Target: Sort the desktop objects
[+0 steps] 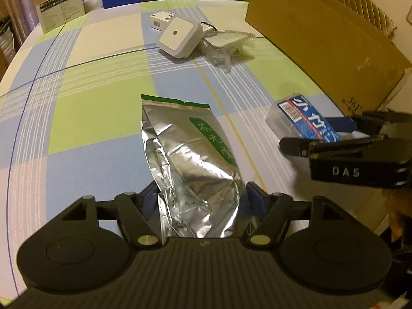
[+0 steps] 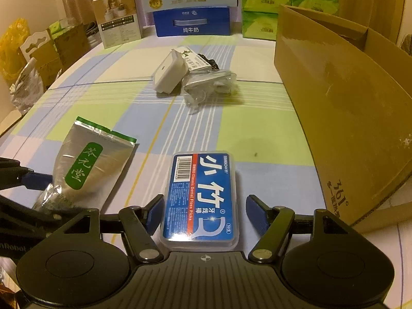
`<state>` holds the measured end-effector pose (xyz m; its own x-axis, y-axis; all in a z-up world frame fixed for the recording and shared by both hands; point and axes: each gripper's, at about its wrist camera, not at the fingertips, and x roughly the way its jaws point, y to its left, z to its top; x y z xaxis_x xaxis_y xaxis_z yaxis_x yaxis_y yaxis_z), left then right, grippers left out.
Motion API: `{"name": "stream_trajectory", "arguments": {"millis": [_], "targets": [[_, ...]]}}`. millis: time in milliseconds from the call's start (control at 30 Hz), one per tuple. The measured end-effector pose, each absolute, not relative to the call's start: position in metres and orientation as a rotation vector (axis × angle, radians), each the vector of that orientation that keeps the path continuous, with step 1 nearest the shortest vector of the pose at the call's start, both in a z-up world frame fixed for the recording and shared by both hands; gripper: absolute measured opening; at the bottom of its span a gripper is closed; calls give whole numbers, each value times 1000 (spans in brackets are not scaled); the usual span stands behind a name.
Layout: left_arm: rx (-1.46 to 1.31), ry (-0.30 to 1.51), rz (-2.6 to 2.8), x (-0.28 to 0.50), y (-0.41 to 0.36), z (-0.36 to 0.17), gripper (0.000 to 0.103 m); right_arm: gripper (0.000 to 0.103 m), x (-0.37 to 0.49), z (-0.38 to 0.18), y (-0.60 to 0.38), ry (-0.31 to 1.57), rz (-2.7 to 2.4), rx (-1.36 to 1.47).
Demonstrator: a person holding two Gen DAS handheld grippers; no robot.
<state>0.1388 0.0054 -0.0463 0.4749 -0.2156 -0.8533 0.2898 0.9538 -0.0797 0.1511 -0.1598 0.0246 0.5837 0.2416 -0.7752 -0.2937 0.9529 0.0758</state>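
Two grippers: each lined up on its own item for sorting.
Left gripper (image 1: 202, 200): fingers pressed against the foil tea pouch (image 1: 190, 159), which lies on the counter (image 1: 90, 103).
Right gripper (image 2: 204, 213): apart, straddling the floss pick box (image 2: 199, 198), not touching.
Cardboard box (image 2: 347, 103): near right, likely destination.

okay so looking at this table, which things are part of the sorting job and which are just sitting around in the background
Likely job:
foil pouch, between the left gripper fingers
floss box, between the right gripper fingers
white plug
plastic packet
open carton, probably the bin

Likely background:
milk box
tissue packs
small box
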Motion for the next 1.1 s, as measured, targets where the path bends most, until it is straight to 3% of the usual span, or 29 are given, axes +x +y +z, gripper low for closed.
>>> {"name": "stream_trajectory", "arguments": {"millis": [67, 200, 300, 433, 1100], "targets": [[88, 1028, -315, 138, 5, -47, 68, 55, 151, 26, -160, 892, 312, -58], [104, 1026, -313, 137, 3, -47, 67, 55, 151, 26, -158, 895, 314, -62], [89, 1021, -327, 137, 5, -44, 52, 54, 152, 27, -159, 895, 319, -43], [78, 1008, -315, 136, 8, -38, 46, 54, 150, 34, -162, 860, 319, -3], [17, 960, -315, 116, 15, -8, 45, 54, 124, 62, -177, 767, 293, 28]]}}
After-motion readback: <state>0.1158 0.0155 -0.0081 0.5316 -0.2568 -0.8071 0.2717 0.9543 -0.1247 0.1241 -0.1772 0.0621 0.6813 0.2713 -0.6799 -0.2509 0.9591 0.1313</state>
